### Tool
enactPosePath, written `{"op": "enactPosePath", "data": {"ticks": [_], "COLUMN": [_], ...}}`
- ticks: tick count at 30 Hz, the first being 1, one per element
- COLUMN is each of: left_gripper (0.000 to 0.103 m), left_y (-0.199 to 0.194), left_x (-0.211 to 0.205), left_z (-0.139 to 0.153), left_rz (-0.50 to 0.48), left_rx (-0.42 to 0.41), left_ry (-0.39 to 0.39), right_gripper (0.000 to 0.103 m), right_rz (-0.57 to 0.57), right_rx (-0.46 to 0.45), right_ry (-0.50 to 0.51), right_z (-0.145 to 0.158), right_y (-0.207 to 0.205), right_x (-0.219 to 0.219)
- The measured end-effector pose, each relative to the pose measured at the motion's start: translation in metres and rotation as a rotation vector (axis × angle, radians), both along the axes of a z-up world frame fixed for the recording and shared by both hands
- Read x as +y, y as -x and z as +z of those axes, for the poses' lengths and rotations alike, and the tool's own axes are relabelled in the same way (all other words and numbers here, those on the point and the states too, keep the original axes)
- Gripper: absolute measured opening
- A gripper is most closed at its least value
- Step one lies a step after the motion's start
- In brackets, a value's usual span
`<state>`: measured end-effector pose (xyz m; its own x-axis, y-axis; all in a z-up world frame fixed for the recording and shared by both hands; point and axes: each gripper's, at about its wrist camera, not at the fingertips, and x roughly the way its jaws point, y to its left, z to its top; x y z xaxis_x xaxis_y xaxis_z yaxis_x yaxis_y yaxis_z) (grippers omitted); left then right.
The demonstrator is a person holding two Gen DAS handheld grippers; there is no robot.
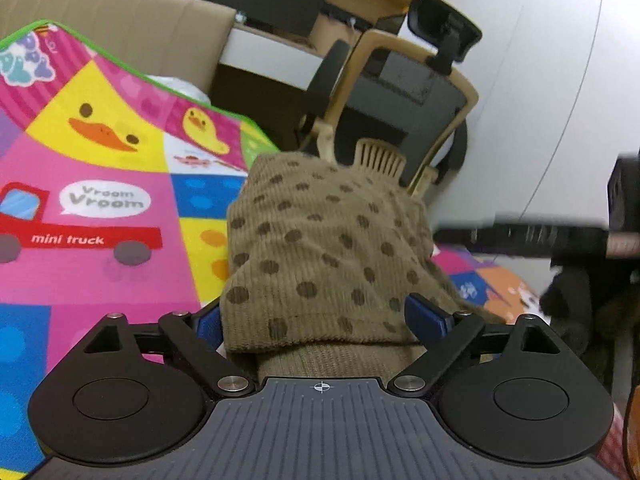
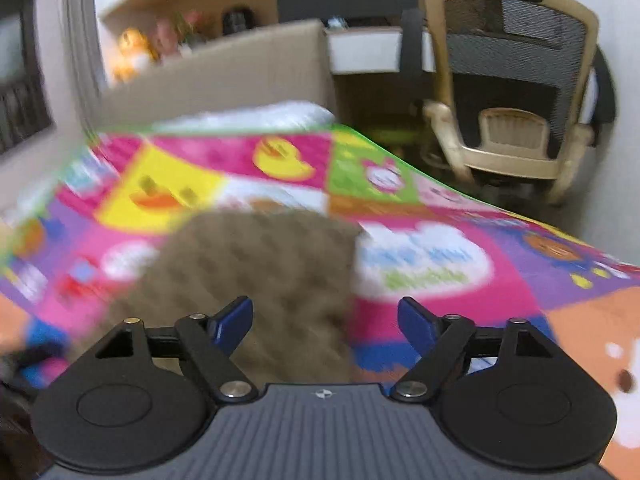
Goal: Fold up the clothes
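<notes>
On the bright play mat [image 2: 460, 280] the brown dotted garment [image 1: 320, 240] lies bunched between the wide-spread left tool [image 1: 320, 316], while the right tool [image 2: 326, 320] hangs wide and empty, so pinch one hem before lifting.

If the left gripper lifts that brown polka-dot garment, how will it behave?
The brown polka-dot garment would probably flop and drape, since it already bunches in soft folds. Its ribbed knit likely grips the left gripper rather than slipping. It won't roll on the play mat.
</notes>
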<state>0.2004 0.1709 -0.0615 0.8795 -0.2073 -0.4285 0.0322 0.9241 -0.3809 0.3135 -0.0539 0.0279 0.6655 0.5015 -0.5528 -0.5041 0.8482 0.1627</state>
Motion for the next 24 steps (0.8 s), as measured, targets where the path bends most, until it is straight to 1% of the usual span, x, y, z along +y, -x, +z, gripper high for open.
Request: {"op": "enactPosePath", "data": {"ticks": [2, 4, 5, 6, 7, 8, 9, 10, 12, 13, 16, 18, 20, 22, 24], "left_gripper": [0.094, 0.094, 0.095, 0.095, 0.095, 0.096, 0.096, 0.096, 0.096, 0.096, 0.096, 0.096, 0.096, 0.096, 0.096], "left_y": [-0.001, -0.003, -0.002, -0.001, 0.0, 0.001, 0.002, 0.003, 0.004, 0.007, 0.016, 0.023, 0.034, 0.04, 0.038], "left_x": [0.004, 0.008, 0.009, 0.01, 0.01, 0.011, 0.012, 0.012, 0.015, 0.018, 0.026, 0.03, 0.033, 0.031, 0.024], "left_z": [0.0, -0.001, -0.002, -0.002, -0.002, -0.003, -0.003, -0.004, -0.004, -0.004, -0.001, 0.003, 0.008, 0.012, 0.013], "left_rz": [0.004, 0.004, -0.003, -0.011, -0.018, -0.026, -0.033, -0.041, -0.04, -0.033, 0.011, 0.057, 0.097, 0.069, -0.007], "left_rx": [0.0, 0.008, 0.012, 0.015, 0.018, 0.022, 0.025, 0.029, 0.015, -0.005, -0.079, -0.139, -0.227, -0.285, -0.292], "left_ry": [0.031, 0.055, 0.06, 0.064, 0.069, 0.073, 0.078, 0.082, 0.102, 0.117, 0.15, 0.155, 0.156, 0.171, 0.174], "right_gripper": [0.074, 0.073, 0.073, 0.073, 0.073, 0.078, 0.088, 0.09, 0.09, 0.09, 0.09, 0.09, 0.089, 0.08, 0.067], "right_rz": [0.052, 0.11, 0.134, 0.144, 0.147, 0.148, 0.148, 0.148, 0.14, 0.122, 0.005, -0.093, -0.158, -0.153, -0.13], "right_rx": [-0.016, -0.035, -0.03, -0.024, -0.029, -0.049, -0.077, -0.082, -0.023, -0.009, -0.004, 0.032, 0.068, 0.108, 0.131], "right_ry": [-0.027, -0.01, 0.016, 0.076, 0.159, 0.21, 0.231, 0.236, 0.179, 0.14, 0.043, 0.0, 0.0, 0.013, 0.015], "right_z": [0.008, 0.006, 0.001, -0.007, -0.017, -0.026, -0.032, -0.035, -0.027, -0.021, -0.008, -0.012, -0.022, -0.037, -0.048], "right_y": [-0.002, -0.004, -0.005, -0.008, -0.011, -0.012, -0.012, -0.013, -0.018, -0.02, -0.028, -0.041, -0.053, -0.06, -0.062], "right_x": [0.019, 0.045, 0.055, 0.066, 0.076, 0.079, 0.079, 0.077, 0.063, 0.054, 0.026, 0.012, 0.004, 0.005, 0.013]}}
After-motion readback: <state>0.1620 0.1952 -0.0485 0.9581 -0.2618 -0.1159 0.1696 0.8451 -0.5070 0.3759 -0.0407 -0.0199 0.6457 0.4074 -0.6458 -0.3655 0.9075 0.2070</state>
